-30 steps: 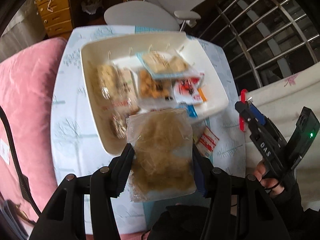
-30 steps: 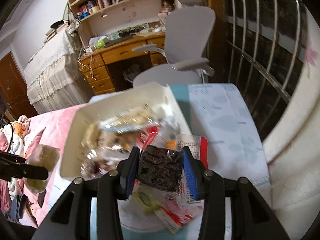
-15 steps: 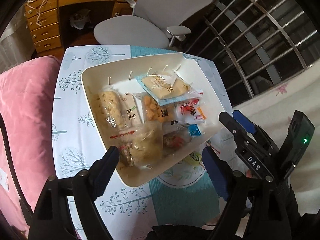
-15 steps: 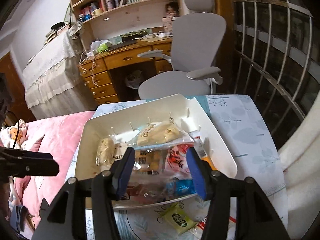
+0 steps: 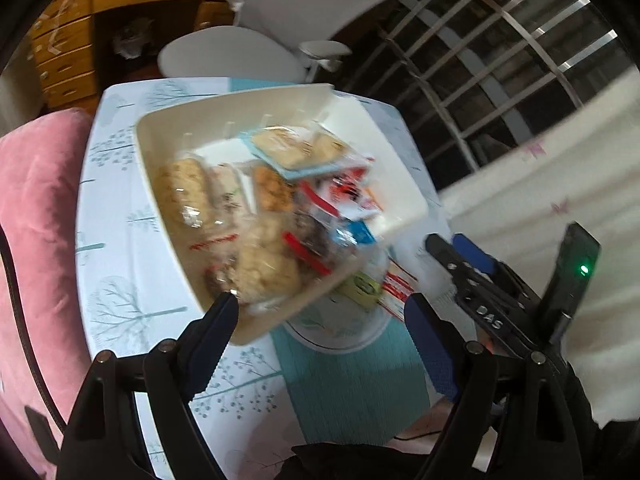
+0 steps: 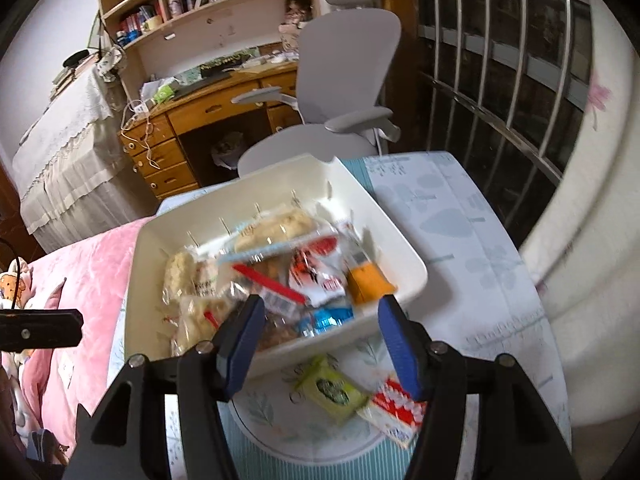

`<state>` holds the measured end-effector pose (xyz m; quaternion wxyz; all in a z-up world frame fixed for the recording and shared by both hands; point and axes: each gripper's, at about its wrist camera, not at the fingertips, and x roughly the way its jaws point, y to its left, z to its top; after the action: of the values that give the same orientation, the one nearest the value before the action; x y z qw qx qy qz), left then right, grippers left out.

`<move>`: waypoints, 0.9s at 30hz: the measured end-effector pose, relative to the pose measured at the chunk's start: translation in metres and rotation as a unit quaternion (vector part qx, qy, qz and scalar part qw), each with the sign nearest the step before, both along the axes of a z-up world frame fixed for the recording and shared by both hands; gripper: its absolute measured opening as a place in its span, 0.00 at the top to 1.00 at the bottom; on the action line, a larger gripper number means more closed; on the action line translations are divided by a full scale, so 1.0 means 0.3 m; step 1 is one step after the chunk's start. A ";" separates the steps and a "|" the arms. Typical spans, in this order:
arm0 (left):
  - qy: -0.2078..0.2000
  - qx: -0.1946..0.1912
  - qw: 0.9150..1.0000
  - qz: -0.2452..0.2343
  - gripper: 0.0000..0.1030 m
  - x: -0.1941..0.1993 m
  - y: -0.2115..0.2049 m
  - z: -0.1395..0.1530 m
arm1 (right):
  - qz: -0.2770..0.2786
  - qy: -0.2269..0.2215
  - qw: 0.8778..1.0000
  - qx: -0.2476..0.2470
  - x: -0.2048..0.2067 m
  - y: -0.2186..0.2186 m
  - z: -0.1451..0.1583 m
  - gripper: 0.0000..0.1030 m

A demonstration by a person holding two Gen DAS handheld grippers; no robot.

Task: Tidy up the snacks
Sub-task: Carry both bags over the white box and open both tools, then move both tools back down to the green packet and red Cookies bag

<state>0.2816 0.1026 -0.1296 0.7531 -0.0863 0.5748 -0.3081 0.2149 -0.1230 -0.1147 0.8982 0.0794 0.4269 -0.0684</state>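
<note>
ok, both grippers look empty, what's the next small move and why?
Probably lower the right gripper, whose jaws are opening with nothing between them, onto the green packet. It and the red-and-white packet lie on the table outside the white bin.

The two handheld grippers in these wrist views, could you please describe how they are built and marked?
Both the left gripper and the right gripper are matte black plastic linkages with silver rivets at the joints, and their jaws carry blue ribbed pads. In the left wrist view, the right one shows white "DAS" lettering on an arm and a black module with a green light.
</note>
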 end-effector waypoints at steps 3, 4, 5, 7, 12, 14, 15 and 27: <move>-0.010 -0.001 1.000 -0.026 0.19 -0.044 -0.039 -0.002 | -0.008 0.012 1.000 0.006 -0.046 -0.010 -0.021 0.43; -0.012 0.000 0.999 -0.032 0.19 -0.055 -0.050 -0.004 | -0.009 0.015 1.000 0.006 -0.059 -0.014 -0.029 0.43; -0.014 0.001 0.999 -0.041 0.19 -0.069 -0.064 -0.009 | -0.010 0.019 1.000 0.006 -0.072 -0.015 -0.035 0.43; -0.019 0.007 0.998 -0.054 0.19 -0.093 -0.091 -0.018 | -0.013 0.027 1.000 0.009 -0.100 -0.022 -0.051 0.43; -0.018 0.018 0.997 -0.077 0.19 -0.149 -0.148 -0.050 | -0.014 0.052 0.999 0.005 -0.163 -0.042 -0.091 0.43; -0.009 0.017 0.996 -0.082 0.19 -0.168 -0.172 -0.072 | -0.012 0.059 0.998 -0.001 -0.186 -0.057 -0.104 0.43; -0.004 0.016 0.996 -0.082 0.19 -0.174 -0.181 -0.081 | -0.011 0.063 0.998 -0.004 -0.195 -0.066 -0.110 0.43; 0.059 0.036 0.997 -0.019 0.19 -0.211 -0.299 -0.197 | 0.074 0.088 0.992 -0.049 -0.234 -0.140 -0.171 0.42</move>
<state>0.2182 0.0128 -0.1887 0.7143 -0.0661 0.6308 -0.2958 0.1447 -0.1650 -0.1659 0.8626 -0.0032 0.5050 -0.0296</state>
